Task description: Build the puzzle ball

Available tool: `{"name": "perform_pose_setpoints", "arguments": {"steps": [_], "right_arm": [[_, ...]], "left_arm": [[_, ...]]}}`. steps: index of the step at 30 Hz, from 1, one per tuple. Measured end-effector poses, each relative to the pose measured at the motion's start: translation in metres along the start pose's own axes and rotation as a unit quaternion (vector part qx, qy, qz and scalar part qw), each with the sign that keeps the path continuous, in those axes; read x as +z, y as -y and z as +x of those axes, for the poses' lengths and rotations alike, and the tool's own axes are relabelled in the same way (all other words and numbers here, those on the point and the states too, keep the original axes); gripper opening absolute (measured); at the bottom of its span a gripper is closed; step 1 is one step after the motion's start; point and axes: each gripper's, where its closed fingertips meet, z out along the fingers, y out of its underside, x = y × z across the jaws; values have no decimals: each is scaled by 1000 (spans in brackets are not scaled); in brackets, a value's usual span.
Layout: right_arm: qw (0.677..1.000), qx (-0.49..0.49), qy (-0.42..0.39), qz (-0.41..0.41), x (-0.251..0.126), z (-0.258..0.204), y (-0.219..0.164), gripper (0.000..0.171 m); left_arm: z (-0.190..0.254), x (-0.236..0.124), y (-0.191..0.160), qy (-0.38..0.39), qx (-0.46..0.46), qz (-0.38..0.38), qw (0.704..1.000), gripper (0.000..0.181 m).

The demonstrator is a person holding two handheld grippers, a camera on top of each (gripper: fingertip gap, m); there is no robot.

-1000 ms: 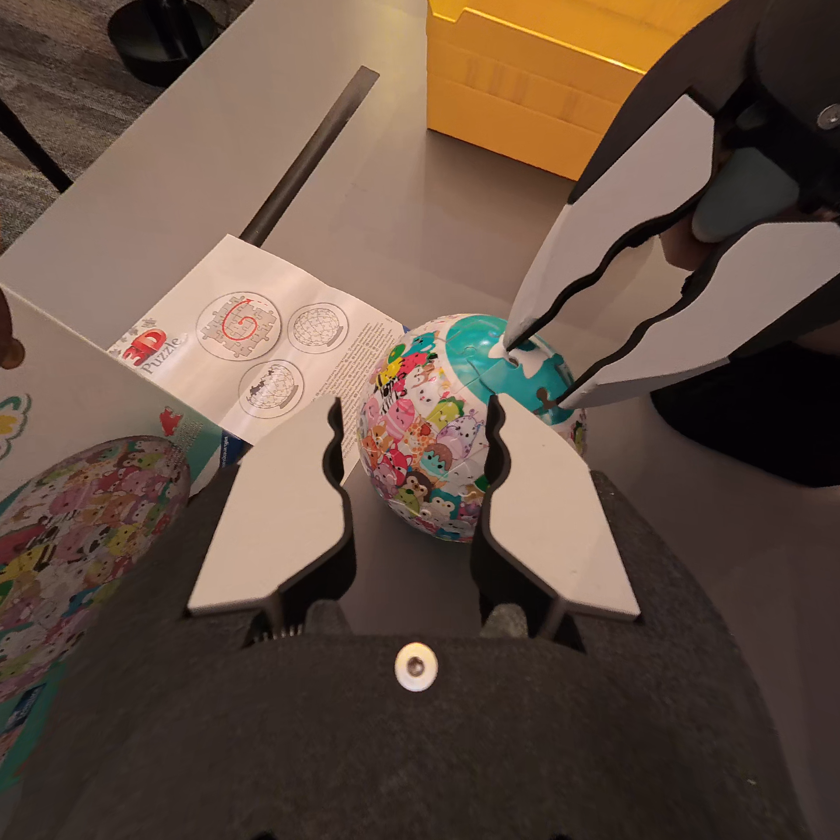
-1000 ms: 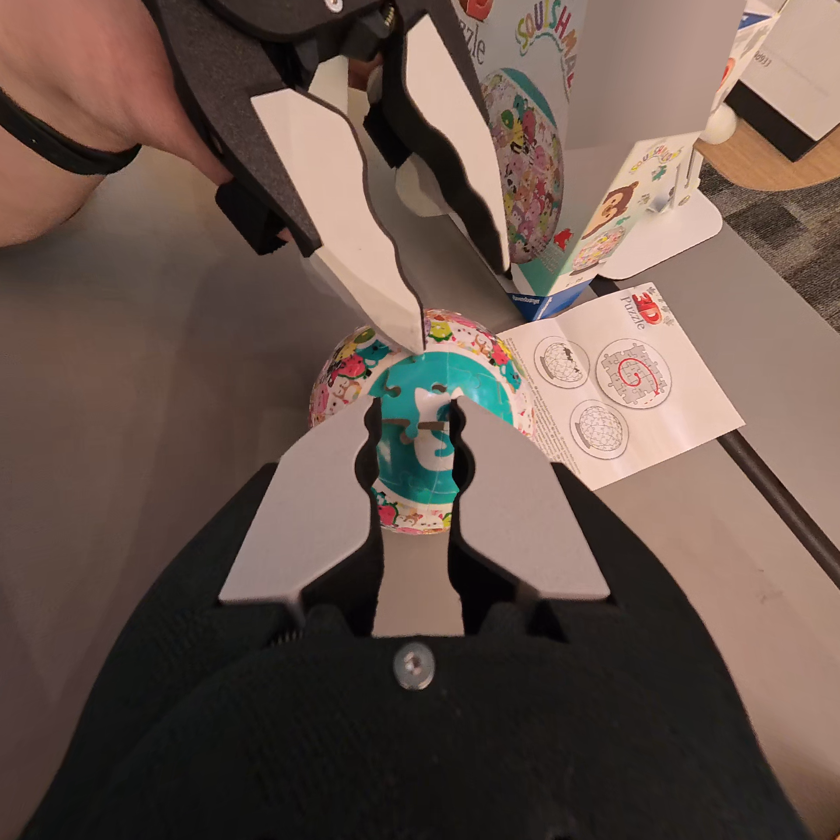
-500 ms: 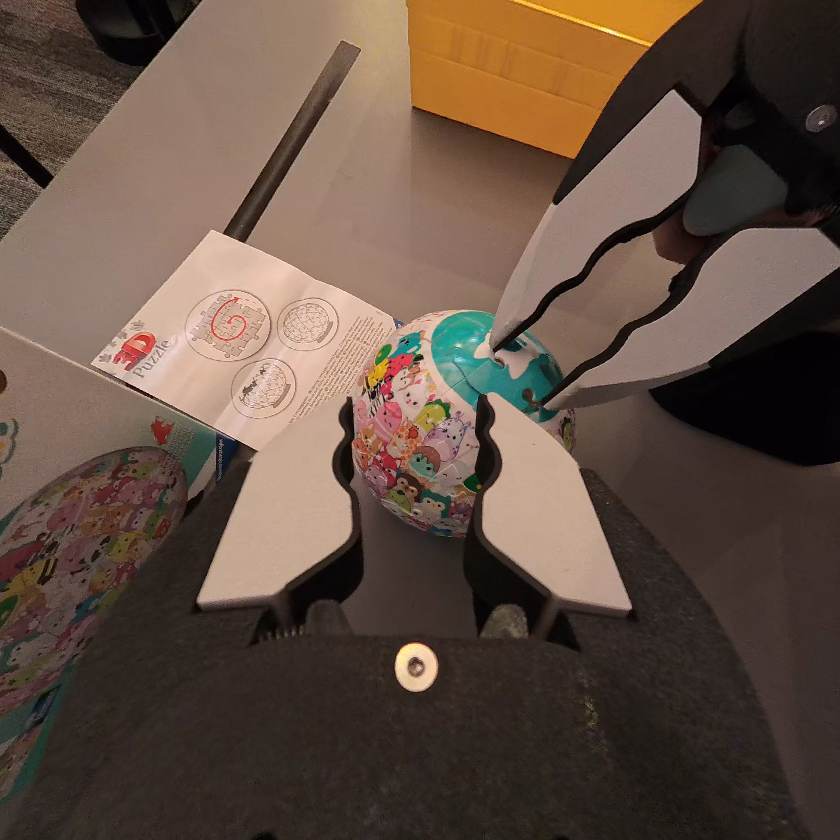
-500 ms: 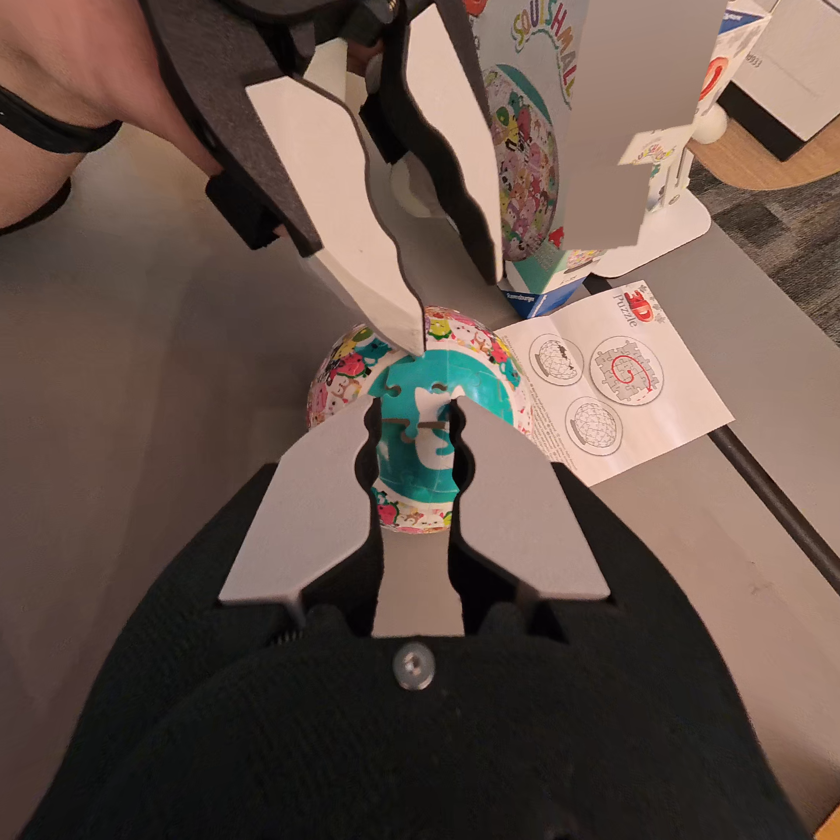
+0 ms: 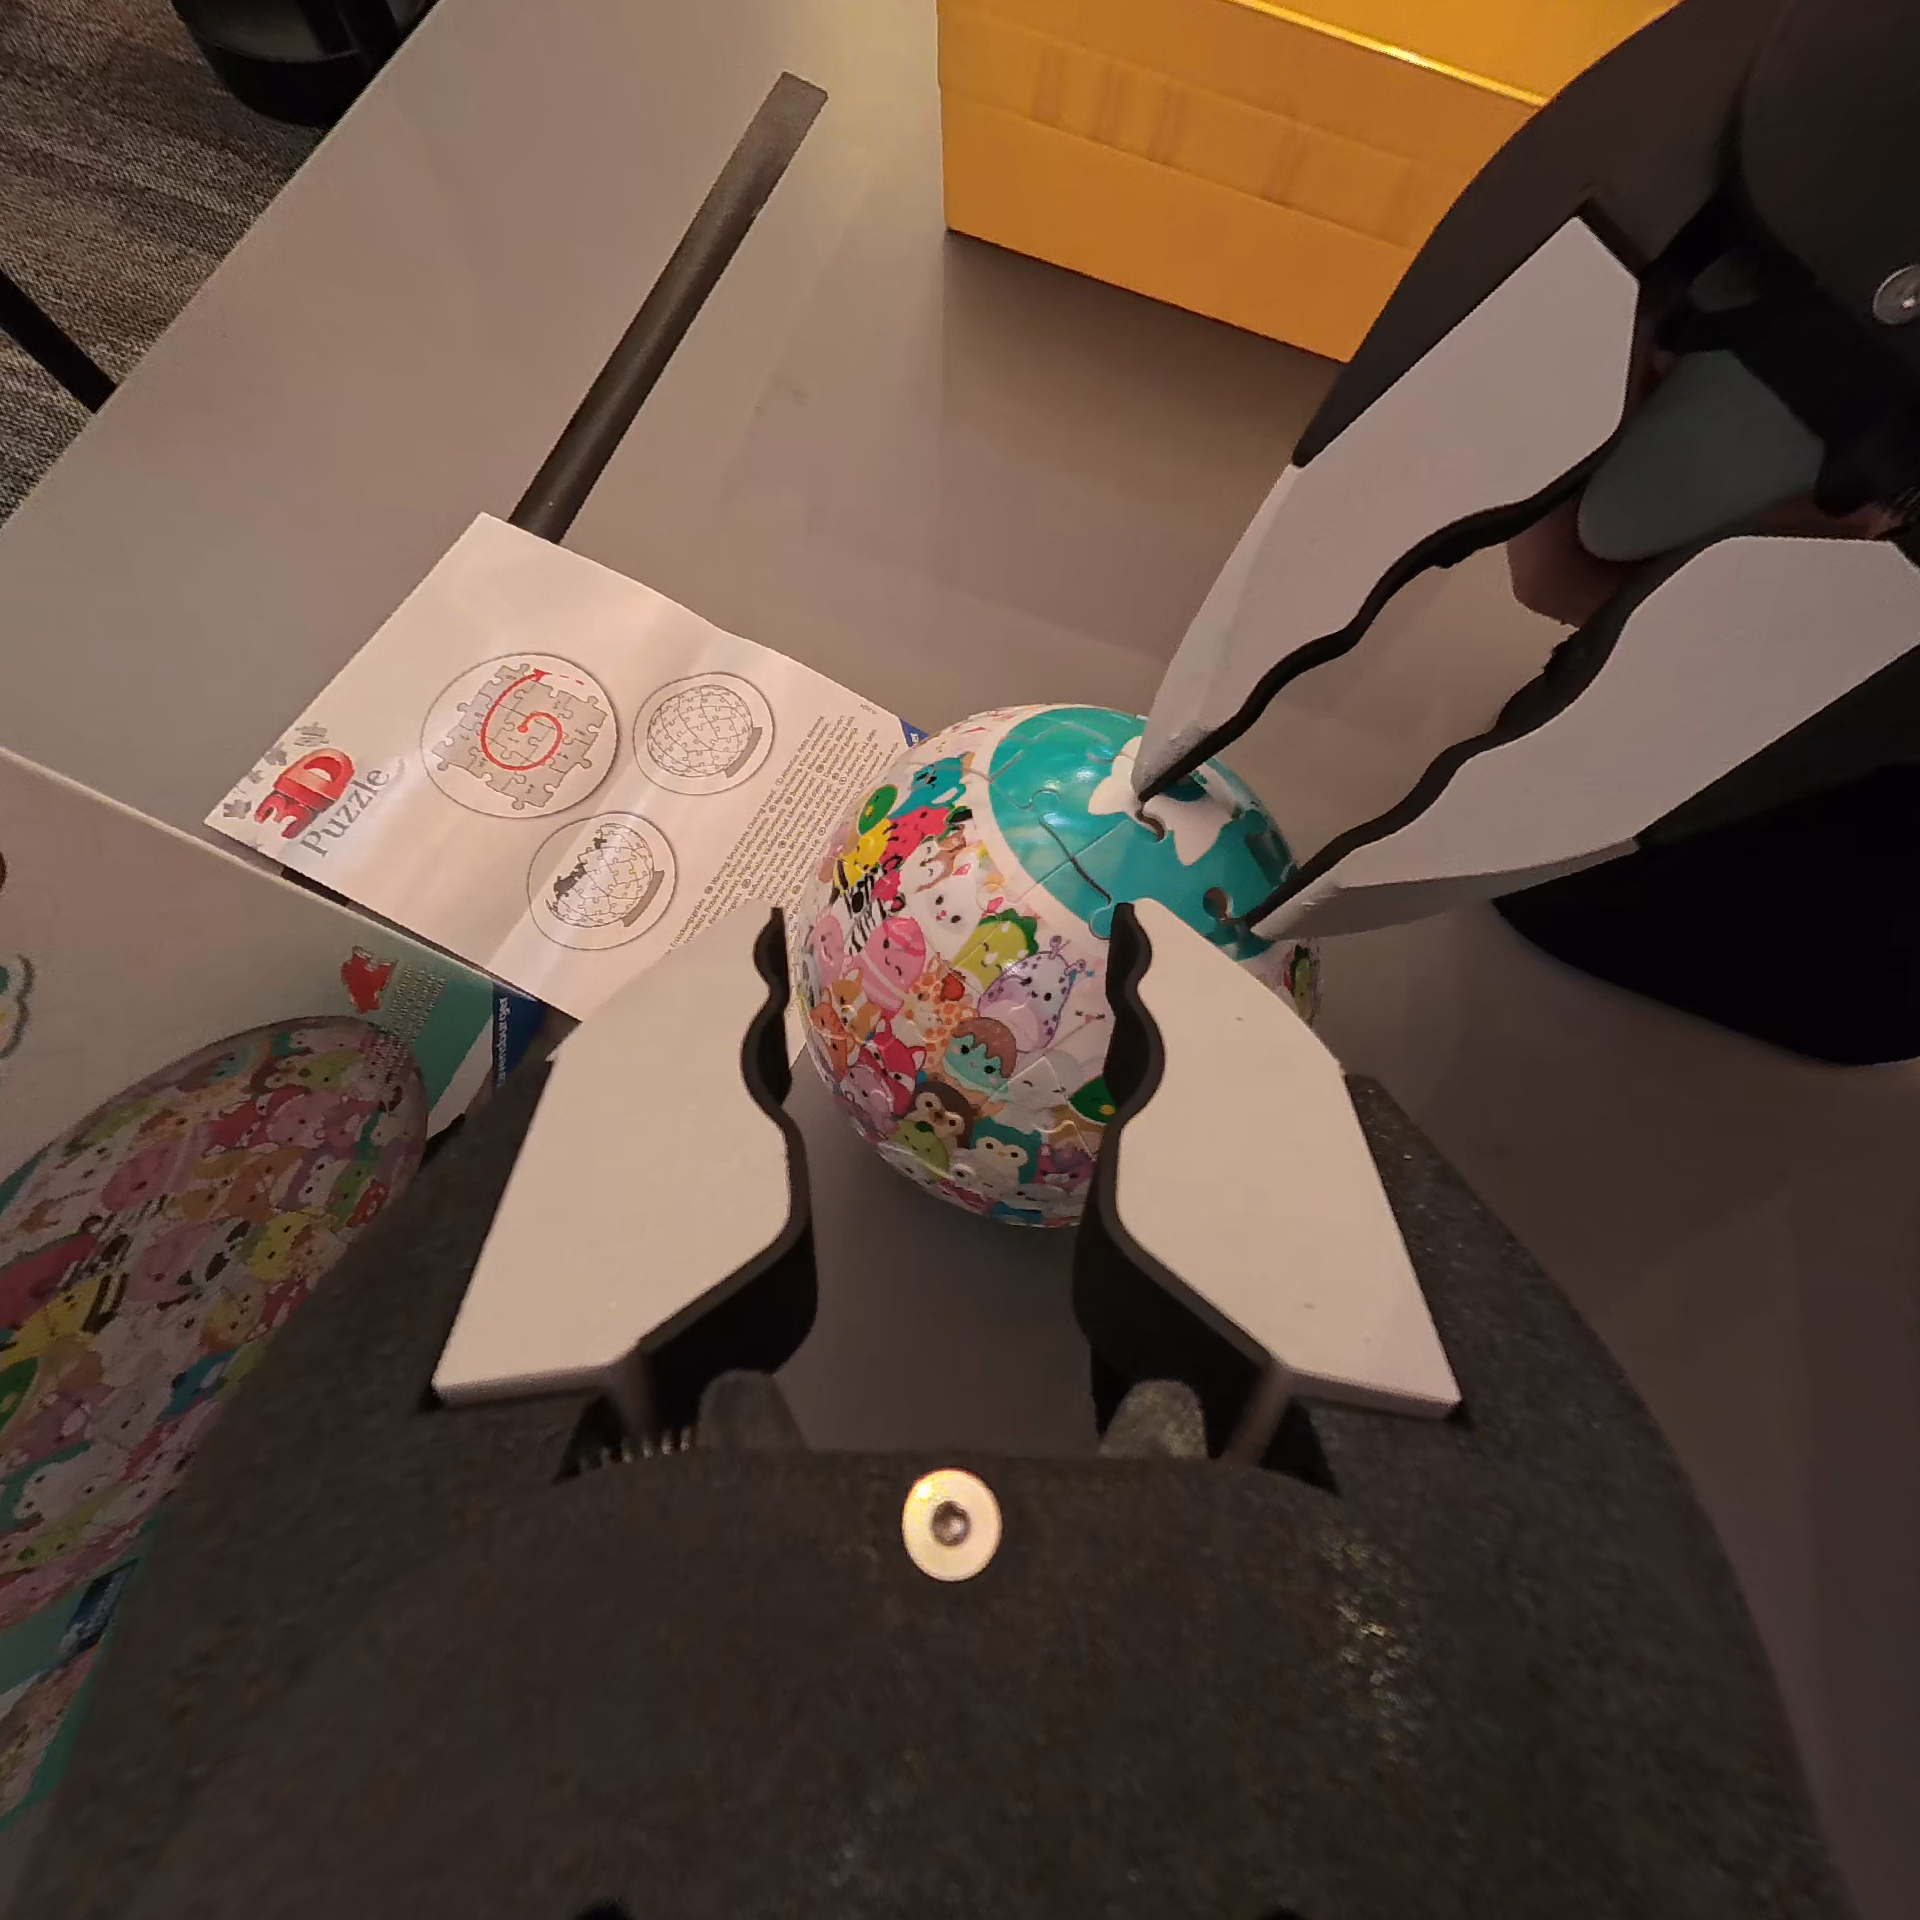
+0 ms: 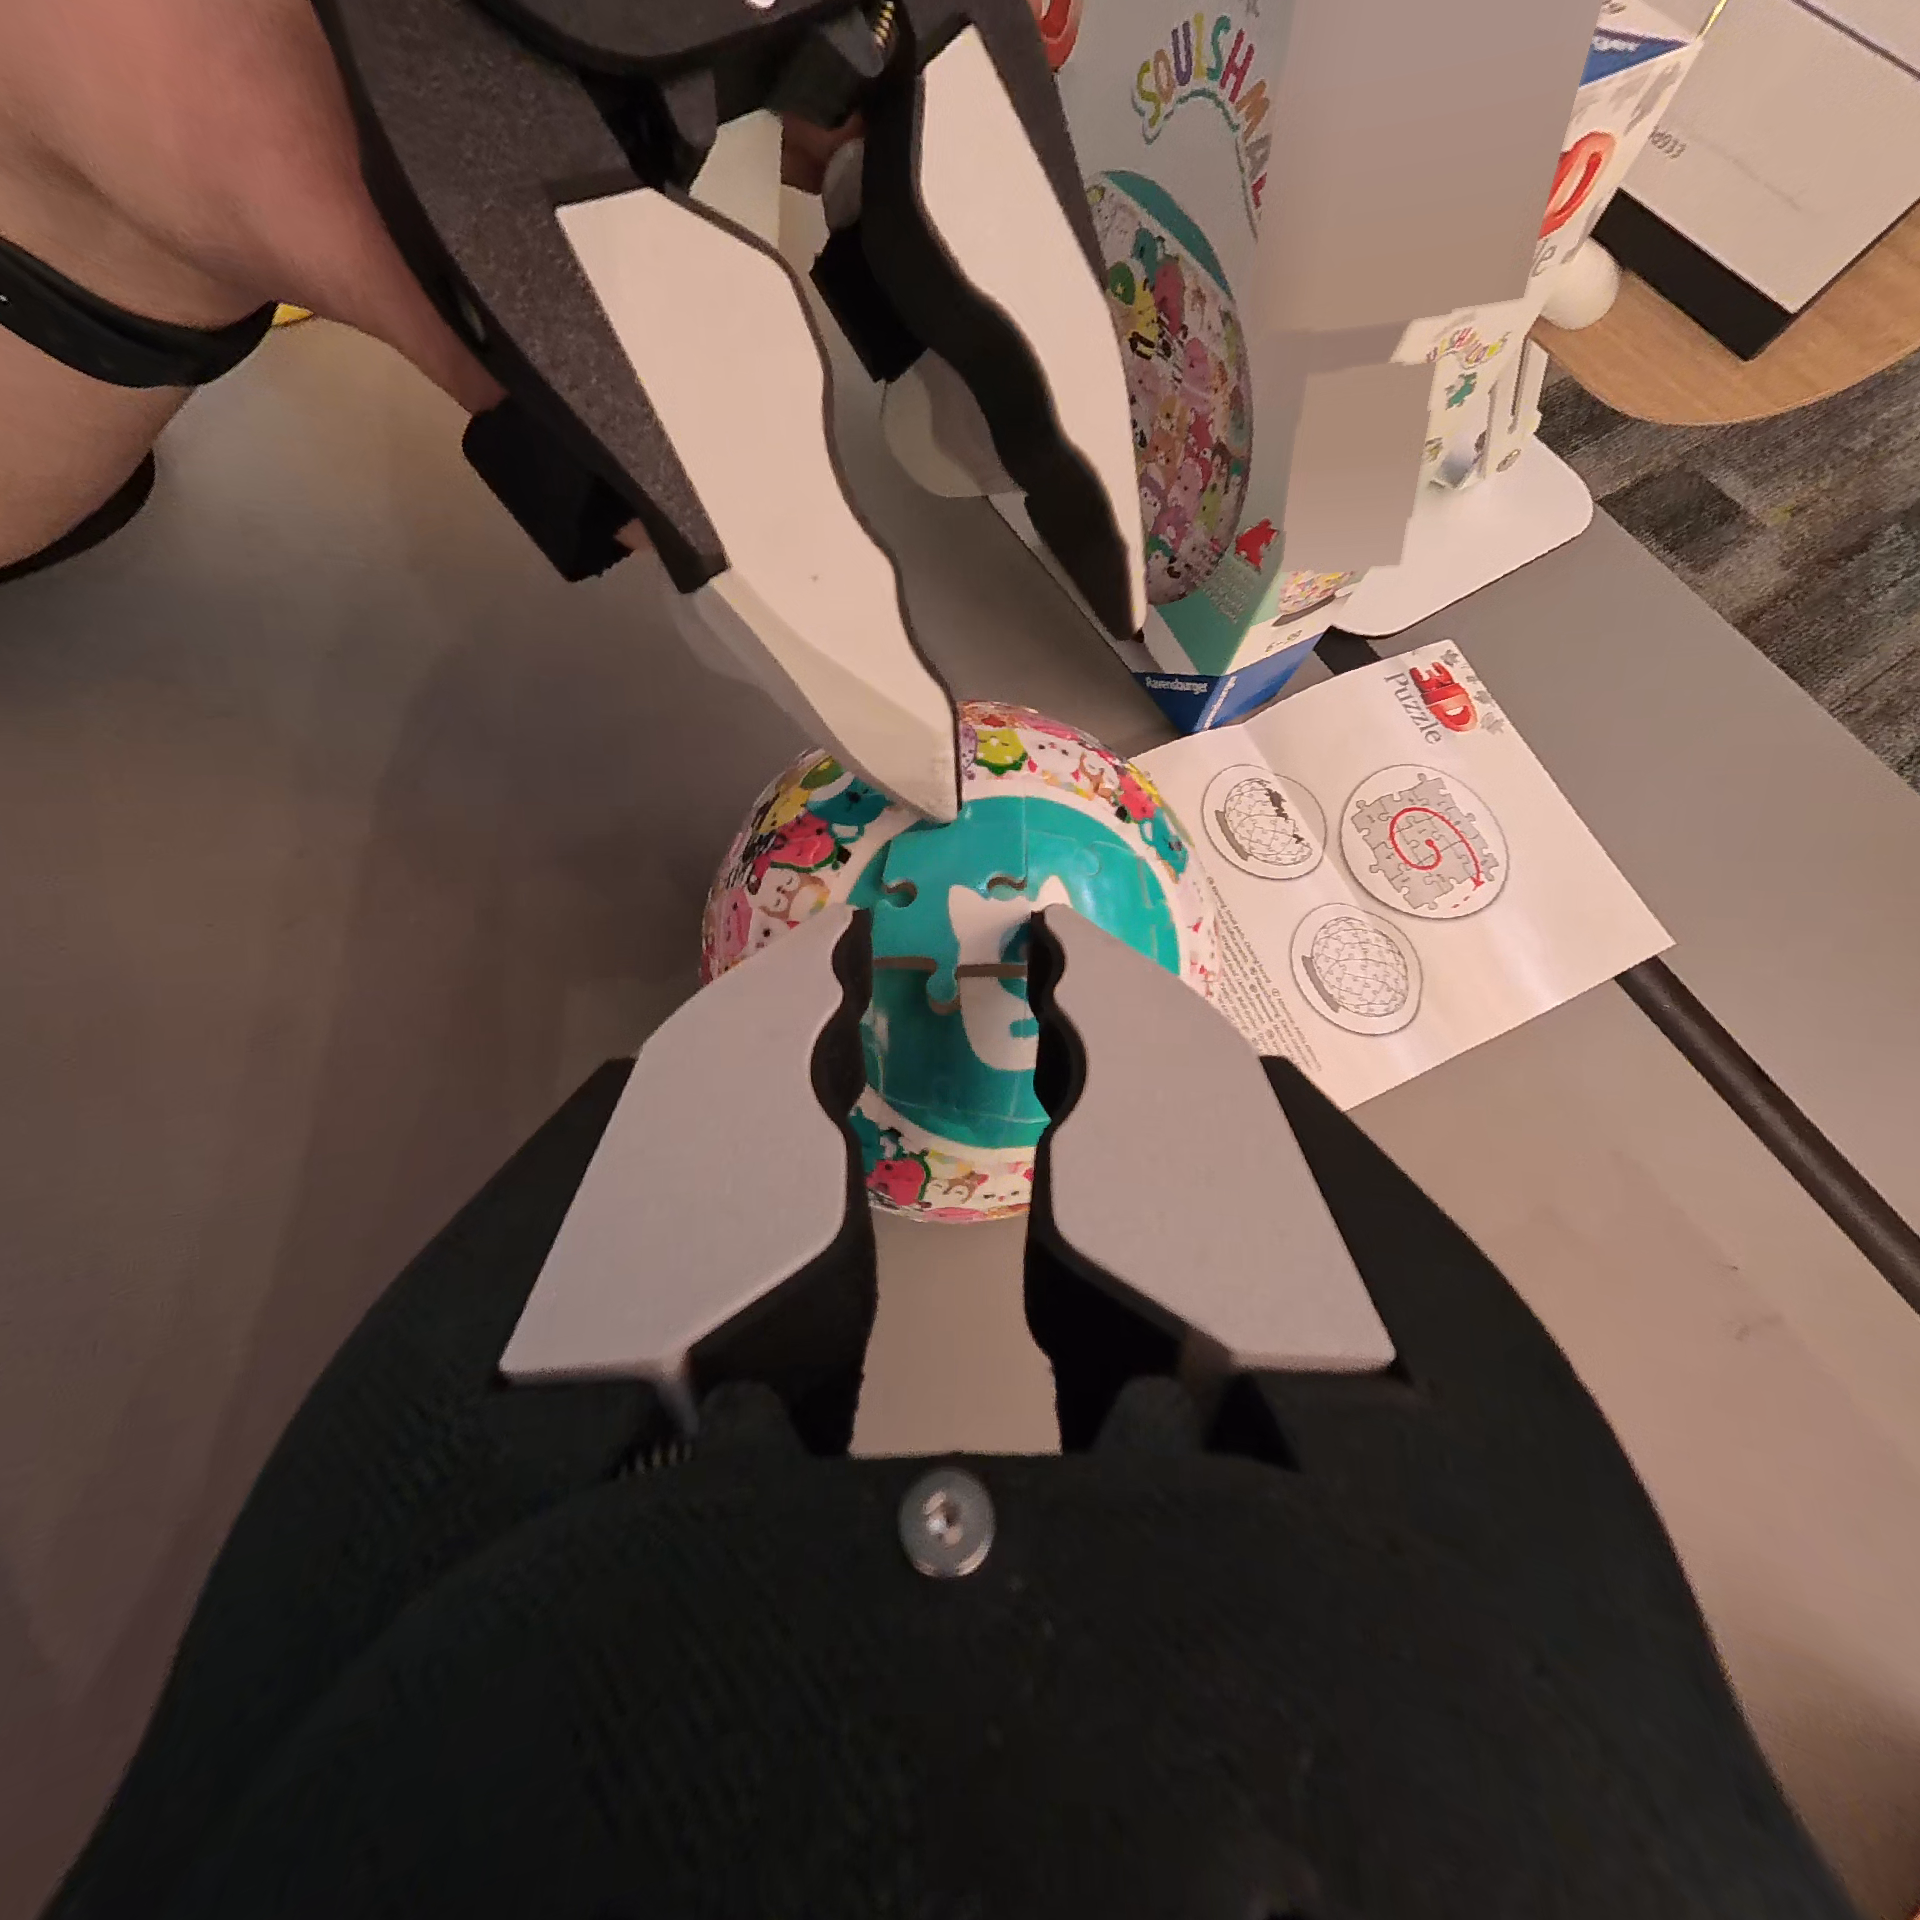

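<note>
The puzzle ball [image 5: 966, 1039] stands on the grey table, covered in colourful cartoon animals with a teal cap [image 6: 956, 1049] on top. My left gripper [image 5: 945, 925] is open, with the ball just beyond and between its fingertips. In the right wrist view the left gripper [image 6: 1034, 712] has one fingertip [image 6: 935, 790] touching the edge of the teal cap. My right gripper [image 6: 945, 925] is open a narrow way. Both of its tips rest on the teal cap, as the left wrist view [image 5: 1205, 852] also shows. It holds nothing.
A white instruction sheet [image 5: 561, 769] [image 6: 1403, 862] lies beside the ball. The puzzle box [image 5: 156, 1195] [image 6: 1195, 364] stands close behind it. A yellow box [image 5: 1195, 156] sits at the table's far side. A dark slot [image 5: 665, 301] runs along the table. A hand [image 6: 156, 208] holds the left gripper.
Almost nothing. Both grippers stay at the ball's top, and the left gripper has drifted slightly. The ball has not moved.
</note>
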Motion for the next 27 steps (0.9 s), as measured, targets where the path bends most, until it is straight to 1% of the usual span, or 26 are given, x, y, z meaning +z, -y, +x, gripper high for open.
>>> {"name": "perform_pose_setpoints", "arguments": {"steps": [7,9,11,14,16,24,27], "right_arm": [[1000,-1,0,2,0,0,0,29],[1000,-1,0,1,0,0,0,30],[1000,-1,0,1,1,0,0,29],[1000,-2,0,0,1,0,0,29],[1000,-3,-1,-1,1,0,0,29],[1000,-6,-3,-2,2,0,0,29],[1000,-5,-2,-3,2,0,0,29]], "left_arm": [[-6,-4,2,15,3,5,1000,58],[-5,-7,5,5,-8,19,1000,56],[-4,-6,5,-4,-12,17,1000,56],[-8,-2,3,16,2,8,1000,56],[-4,0,1,8,8,-5,1000,54],[-2,0,2,0,4,4,1000,55],[0,1,2,-8,3,4,1000,51]]}}
